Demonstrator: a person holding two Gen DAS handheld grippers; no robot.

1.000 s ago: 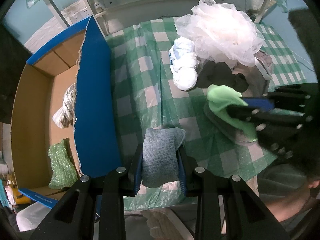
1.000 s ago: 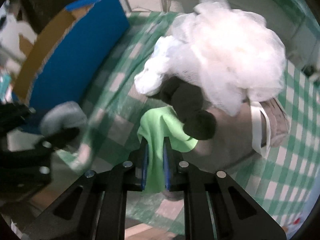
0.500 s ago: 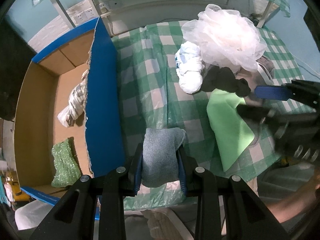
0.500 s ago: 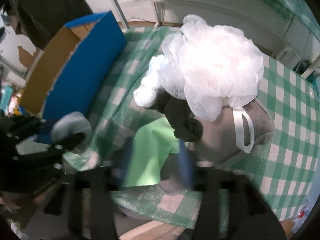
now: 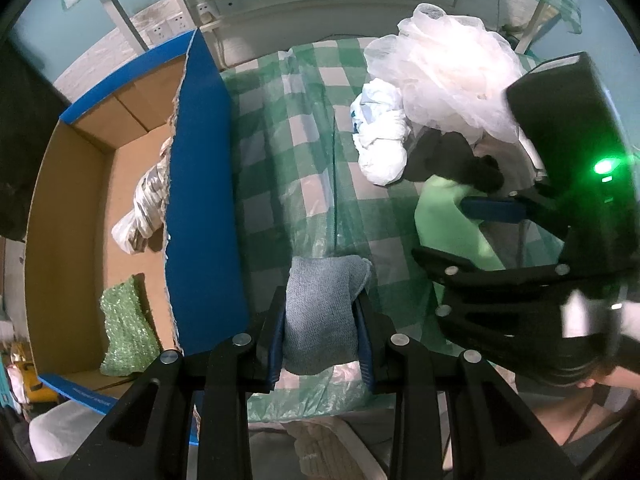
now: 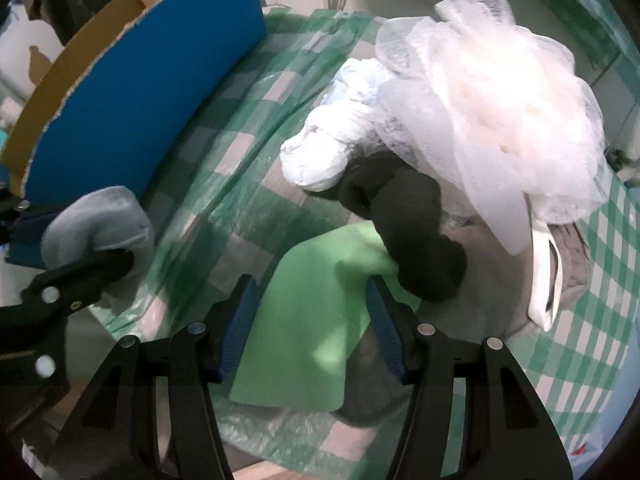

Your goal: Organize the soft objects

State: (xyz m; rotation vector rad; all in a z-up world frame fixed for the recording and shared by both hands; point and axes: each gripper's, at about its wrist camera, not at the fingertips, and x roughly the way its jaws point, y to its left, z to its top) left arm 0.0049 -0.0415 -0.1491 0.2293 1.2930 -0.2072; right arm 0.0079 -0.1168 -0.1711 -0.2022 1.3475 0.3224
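My left gripper point(image 5: 320, 316) is shut on a folded grey-blue cloth point(image 5: 320, 312) above the near edge of the checked table, next to the blue wall of the cardboard box point(image 5: 204, 200). The cloth also shows in the right wrist view point(image 6: 96, 220). My right gripper point(image 6: 312, 312) is open, its fingers on either side of a flat green cloth point(image 6: 308, 344) that lies on the table. A black sock point(image 6: 408, 240), a white bundle point(image 6: 336, 148) and a white mesh puff point(image 6: 492, 108) are piled just beyond it.
The box point(image 5: 68, 208) at the left holds a silvery wrapped bundle point(image 5: 146, 204) and a green bubble-wrap piece point(image 5: 124, 328). A grey item with a white strap point(image 6: 548, 280) lies under the puff. The green-checked tablecloth point(image 5: 280, 160) covers the table.
My right gripper let go of the green cloth, opened, and now straddles it; the cloth lies flat. My left gripper keeps the grey-blue cloth and has barely moved.
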